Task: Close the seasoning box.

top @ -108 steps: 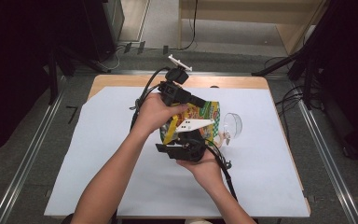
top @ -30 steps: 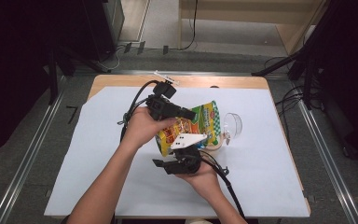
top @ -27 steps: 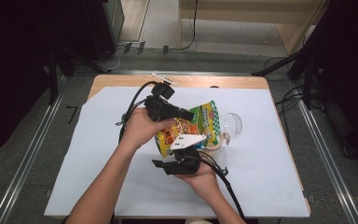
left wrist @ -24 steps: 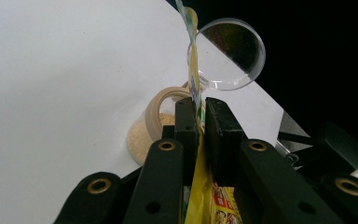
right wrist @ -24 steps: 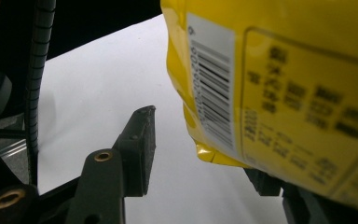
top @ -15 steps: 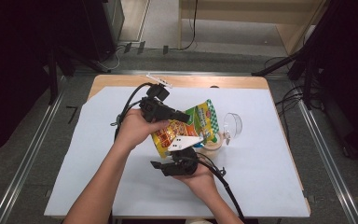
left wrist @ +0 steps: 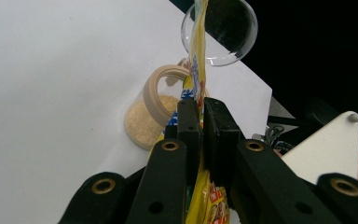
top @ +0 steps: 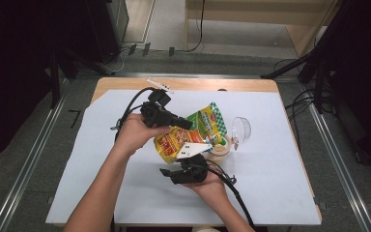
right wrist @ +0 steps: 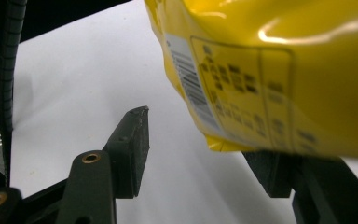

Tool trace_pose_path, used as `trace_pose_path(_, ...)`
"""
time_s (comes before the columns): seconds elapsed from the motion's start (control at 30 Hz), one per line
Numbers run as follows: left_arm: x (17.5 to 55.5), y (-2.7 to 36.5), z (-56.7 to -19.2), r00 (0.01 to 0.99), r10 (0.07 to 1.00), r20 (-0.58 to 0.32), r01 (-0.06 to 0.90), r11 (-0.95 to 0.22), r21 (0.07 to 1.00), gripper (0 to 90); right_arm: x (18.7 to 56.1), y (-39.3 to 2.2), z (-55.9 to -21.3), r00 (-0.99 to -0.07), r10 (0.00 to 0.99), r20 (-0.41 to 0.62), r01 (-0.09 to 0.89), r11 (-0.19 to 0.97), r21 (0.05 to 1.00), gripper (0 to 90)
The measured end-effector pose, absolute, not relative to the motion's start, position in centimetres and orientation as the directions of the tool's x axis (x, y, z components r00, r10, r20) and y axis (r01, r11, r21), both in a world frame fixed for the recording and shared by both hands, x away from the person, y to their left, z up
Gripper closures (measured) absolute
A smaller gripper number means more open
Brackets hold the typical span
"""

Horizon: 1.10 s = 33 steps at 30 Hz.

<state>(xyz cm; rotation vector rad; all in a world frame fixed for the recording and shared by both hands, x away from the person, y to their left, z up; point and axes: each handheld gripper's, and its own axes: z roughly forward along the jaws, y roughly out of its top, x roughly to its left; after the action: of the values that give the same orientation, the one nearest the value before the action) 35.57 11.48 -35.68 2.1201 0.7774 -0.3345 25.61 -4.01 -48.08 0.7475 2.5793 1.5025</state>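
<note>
With the left tongs (left wrist: 202, 116) pinching the pouch (top: 191, 133) and the right tongs (right wrist: 205, 154), which have just been opening, standing wide beneath it, powder is risking missing the jar (left wrist: 156, 109).

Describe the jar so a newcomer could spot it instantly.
Start at the white sheet that covers the table, then find the yellow pouch held up in the left gripper. The small clear jar sits right beside the pouch, open. Unlike the clear lid lying next to it, it holds pale beige powder.
</note>
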Motion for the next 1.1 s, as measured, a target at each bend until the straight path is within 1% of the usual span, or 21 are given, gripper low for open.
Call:
trace_pose_path(0.2,35.6,12.1,-36.1,0.766,0.416,-0.49,0.642,-0.463,0.611,86.4,25.4,-4.6,-48.3,-0.875,0.45,0.177,0.379,0.411,0.829,44.1)
trace_pose_path(0.43,35.4,12.7,-36.2,0.766,0.421,-0.485,0.642,-0.473,0.603,86.3,25.5,-5.2,-48.2,-0.868,0.458,0.193,0.388,0.383,0.838,44.3)
trace_pose_path(0.63,35.4,12.3,-36.8,0.773,0.43,-0.466,0.633,-0.499,0.591,82.5,25.6,-5.3,-48.5,-0.861,0.474,0.185,0.397,0.399,0.827,44.9)
trace_pose_path(0.7,35.3,12.1,-36.9,0.78,0.423,-0.461,0.625,-0.506,0.594,82.4,25.7,-5.4,-48.6,-0.86,0.477,0.182,0.4,0.407,0.821,46.9)
trace_pose_path(0.9,35.2,11.9,-37.1,0.782,0.411,-0.468,0.623,-0.498,0.604,81.1,25.8,-5.5,-48.7,-0.859,0.479,0.182,0.4,0.407,0.821,47.8)
trace_pose_path(0.97,35.3,11.8,-37.0,0.768,0.4,-0.501,0.641,-0.488,0.593,79.7,25.9,-5.5,-48.7,-0.859,0.48,0.18,0.398,0.405,0.823,48.0)
trace_pose_path(1.1,35.1,11.7,-36.8,0.768,0.419,-0.485,0.641,-0.479,0.6,80.8,26.1,-5.4,-48.7,-0.855,0.481,0.196,0.406,0.384,0.829,48.5)
